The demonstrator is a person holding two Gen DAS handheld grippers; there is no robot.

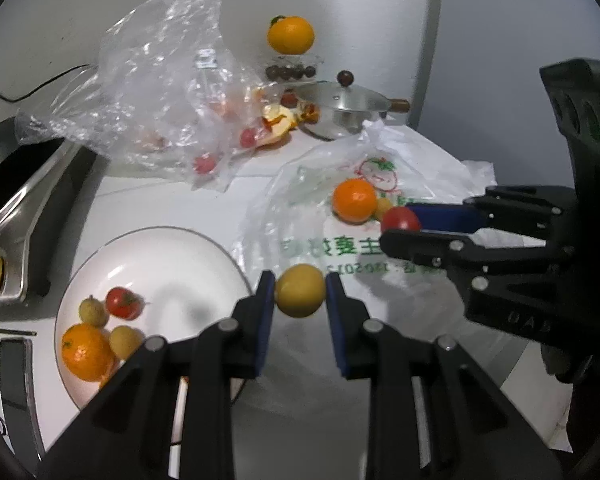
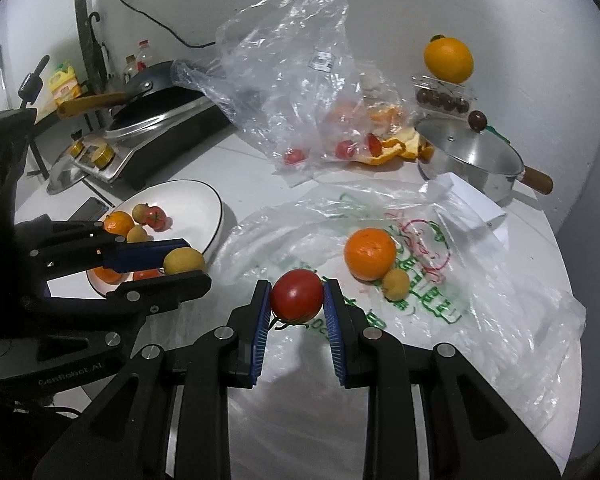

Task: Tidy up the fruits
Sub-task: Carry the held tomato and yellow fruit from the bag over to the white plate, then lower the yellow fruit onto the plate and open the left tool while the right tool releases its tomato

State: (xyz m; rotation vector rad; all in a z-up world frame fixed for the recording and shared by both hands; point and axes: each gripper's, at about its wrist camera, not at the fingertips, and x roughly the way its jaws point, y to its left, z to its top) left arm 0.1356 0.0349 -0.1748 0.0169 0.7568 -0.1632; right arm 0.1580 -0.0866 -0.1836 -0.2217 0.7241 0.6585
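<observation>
The left gripper (image 1: 300,296) clamps one small yellow fruit (image 1: 300,295) between its blue pads, held over the counter just beside the rim of the white plate (image 1: 172,256). The right gripper (image 2: 297,300) pinches one red tomato (image 2: 297,295) above the printed plastic bag (image 2: 420,292). On the plate the left wrist view shows one orange (image 1: 86,352), one tomato and two yellow fruits. On the bag lie one orange (image 2: 370,254) and one yellow fruit touching it
</observation>
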